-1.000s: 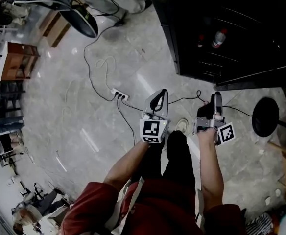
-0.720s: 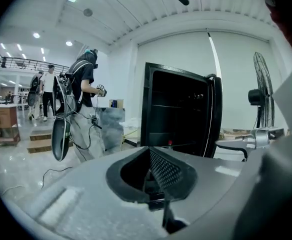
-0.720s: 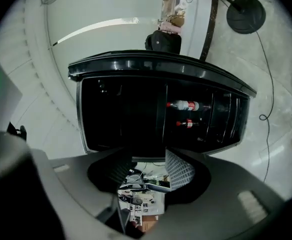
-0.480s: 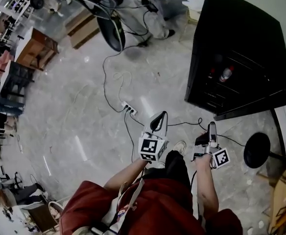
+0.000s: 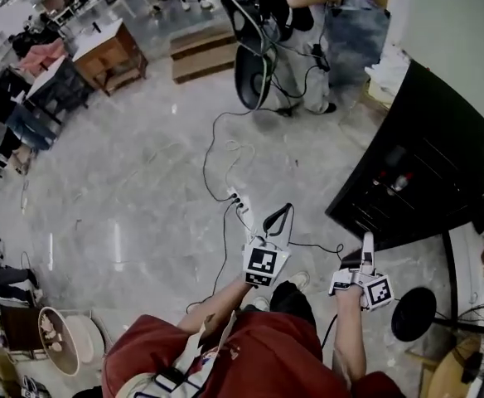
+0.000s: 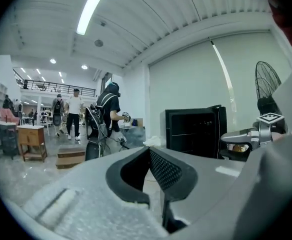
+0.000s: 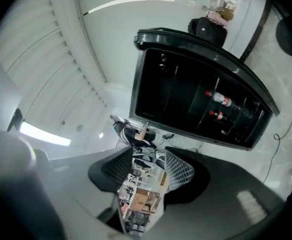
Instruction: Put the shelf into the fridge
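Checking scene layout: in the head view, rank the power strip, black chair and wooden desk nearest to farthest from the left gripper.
1. power strip, on the floor just beyond the left gripper
2. black chair, farther ahead
3. wooden desk, far upper left

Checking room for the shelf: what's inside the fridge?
Inside the open fridge, two bottles with red on them show. The rest of the interior is too dark to make out.

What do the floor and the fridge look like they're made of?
Floor: likely polished stone or marble-look tile, with grey veining and glossy streaks of reflected light. Fridge: smooth black casing, probably painted metal or plastic. It is too dark to tell which.
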### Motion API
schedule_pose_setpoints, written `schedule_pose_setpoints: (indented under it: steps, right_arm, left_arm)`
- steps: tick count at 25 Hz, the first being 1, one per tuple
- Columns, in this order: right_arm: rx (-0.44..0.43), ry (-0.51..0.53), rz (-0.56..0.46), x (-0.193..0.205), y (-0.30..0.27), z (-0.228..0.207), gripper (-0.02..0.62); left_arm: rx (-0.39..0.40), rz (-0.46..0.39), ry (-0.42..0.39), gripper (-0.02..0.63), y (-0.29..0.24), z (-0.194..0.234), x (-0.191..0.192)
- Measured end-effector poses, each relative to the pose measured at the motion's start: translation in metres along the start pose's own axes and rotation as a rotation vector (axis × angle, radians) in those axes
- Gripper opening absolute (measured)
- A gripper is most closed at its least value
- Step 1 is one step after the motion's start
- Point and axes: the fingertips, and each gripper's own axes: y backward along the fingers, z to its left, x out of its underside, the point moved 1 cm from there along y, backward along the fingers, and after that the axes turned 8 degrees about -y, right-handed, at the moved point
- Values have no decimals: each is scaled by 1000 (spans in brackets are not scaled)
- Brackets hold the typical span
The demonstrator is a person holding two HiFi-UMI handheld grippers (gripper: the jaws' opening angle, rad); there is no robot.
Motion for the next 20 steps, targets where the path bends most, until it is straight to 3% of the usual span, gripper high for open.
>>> schedule_pose_setpoints:
  steps: [4, 8, 15, 20]
  right_arm:
    - [-110, 139, 57, 22, -8, 71, 178]
    - [-218, 322, 92, 45, 0, 121, 178]
    - [-250, 752, 86, 73, 14, 177, 169]
    - [-179, 1072, 86, 89, 22, 194, 135]
  left_arm:
    - [-68, -41, 33, 5, 42, 31, -37]
    - [-125, -77, 38, 5, 85, 46, -50]
    - [-215, -147, 3, 5, 140, 72, -74]
    - [-241, -188, -38, 5, 162, 83, -81]
